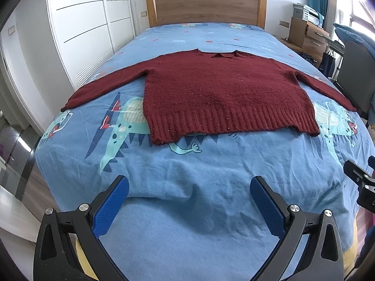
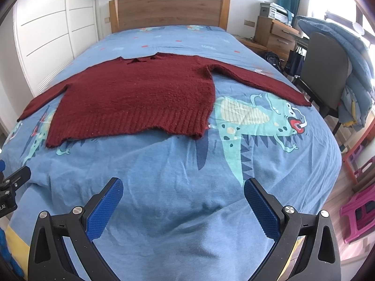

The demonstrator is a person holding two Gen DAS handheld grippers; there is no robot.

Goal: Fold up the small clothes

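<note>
Dark red knit sweater (image 1: 225, 93) lay flat and unfolded across the middle of the bed (image 1: 187, 175), collar toward the wooden headboard (image 1: 206, 7), ribbed hem toward the cameras, both sleeves spread out to the sides. Bed cover was blue with a teal dinosaur print.

Left gripper (image 1: 189, 188) hovered over bare cover near the foot of the bed, jaws spread wide, nothing between the blue pads (image 1: 112, 207). Right gripper (image 2: 183, 190) was the same: jaws wide apart, empty, well short of the hem. Neither touched the sweater.

View differences:
- Left wrist view showed the full left sleeve running out to the bed's left edge, plus the white wardrobe (image 1: 82, 30) alongside. Part of the right gripper's black body showed at its right edge.
- Right wrist view showed the right sleeve (image 2: 262, 82) out to its cuff near the bed's right edge, a dark chair (image 2: 325, 70) draped with a blue quilt, and a pink stool (image 2: 361, 213) on the floor. Left gripper's black body showed at its left edge.
- Wooden nightstand (image 2: 274, 35) appeared in both, clearer in the right wrist view.
</note>
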